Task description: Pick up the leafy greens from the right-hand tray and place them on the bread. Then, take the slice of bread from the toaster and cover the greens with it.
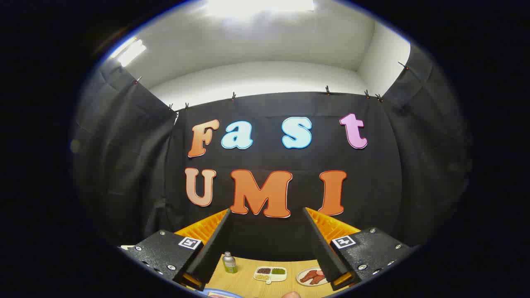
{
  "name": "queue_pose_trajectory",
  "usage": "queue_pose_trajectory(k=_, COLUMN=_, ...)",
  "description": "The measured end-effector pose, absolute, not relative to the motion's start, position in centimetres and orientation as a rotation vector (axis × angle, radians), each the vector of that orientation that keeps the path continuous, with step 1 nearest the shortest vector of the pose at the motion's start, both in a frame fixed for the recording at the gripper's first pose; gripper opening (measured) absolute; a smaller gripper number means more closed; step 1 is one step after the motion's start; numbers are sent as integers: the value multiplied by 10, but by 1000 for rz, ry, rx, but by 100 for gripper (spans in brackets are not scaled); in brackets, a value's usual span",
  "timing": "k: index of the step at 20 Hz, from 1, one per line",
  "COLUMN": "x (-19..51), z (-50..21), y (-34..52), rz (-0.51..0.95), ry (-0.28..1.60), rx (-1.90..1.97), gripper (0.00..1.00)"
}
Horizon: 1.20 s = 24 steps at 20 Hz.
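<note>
Looking straight ahead along the gripper [267,244], we see its two black fingers [211,248] spread wide apart with nothing held between them, each one faced on the outside with ridged orange padding and carrying a small square black-and-white marker on its block. Beyond the fingers hangs the black cloth wall [124,165], clipped up along its top edge, with a pale ceiling and a bright light above it. Down low, between the fingers and just ahead of them, a strip of the light wooden table [244,281] comes into sight. On it, close to the left finger, stands a small bottle [229,263], upright, with a silver cap and a green label. Beside it, nearer the middle of the gap, sits a white divided dish [270,274] with three compartments: dark beans in one, something green in another, pale grains in the third. Just next to that, close against the right finger, lies a round plate [311,276] with reddish-brown pieces on it, partly hidden by that finger. At the very near edge of the table, the rim of a blue plate [217,293] peeks in beside the left finger, and a small rounded tan shape [292,294] shows at the bottom too; what it is, we cannot tell. The leafy greens, the bread and the toaster cannot be made out here.
</note>
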<state>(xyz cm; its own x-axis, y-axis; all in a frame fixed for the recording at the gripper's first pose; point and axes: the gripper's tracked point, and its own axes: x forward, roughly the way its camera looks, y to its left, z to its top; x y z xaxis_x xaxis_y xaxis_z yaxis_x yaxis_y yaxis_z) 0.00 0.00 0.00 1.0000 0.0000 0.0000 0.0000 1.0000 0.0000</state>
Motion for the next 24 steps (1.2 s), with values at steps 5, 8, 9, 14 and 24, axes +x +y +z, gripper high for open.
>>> queue_pose_trajectory(k=5, x=-2, z=2, y=-3, rz=-5, ry=-3, rx=-2, gripper=99)
queue_pose_trajectory(k=8, x=-3, z=-1, y=0, rz=5, ry=4, rx=-4, gripper=99)
queue_pose_trajectory(k=9, x=-3, z=-2, y=0, rz=5, ry=6, rx=-6, gripper=99)
queue_pose_trajectory(k=14, x=-3, z=-5, y=2, rz=13, ry=12, rx=-15, gripper=99)
queue_pose_trajectory(k=24, x=4, z=-25, y=-13, rz=-12, ry=46, rx=-15, gripper=99)
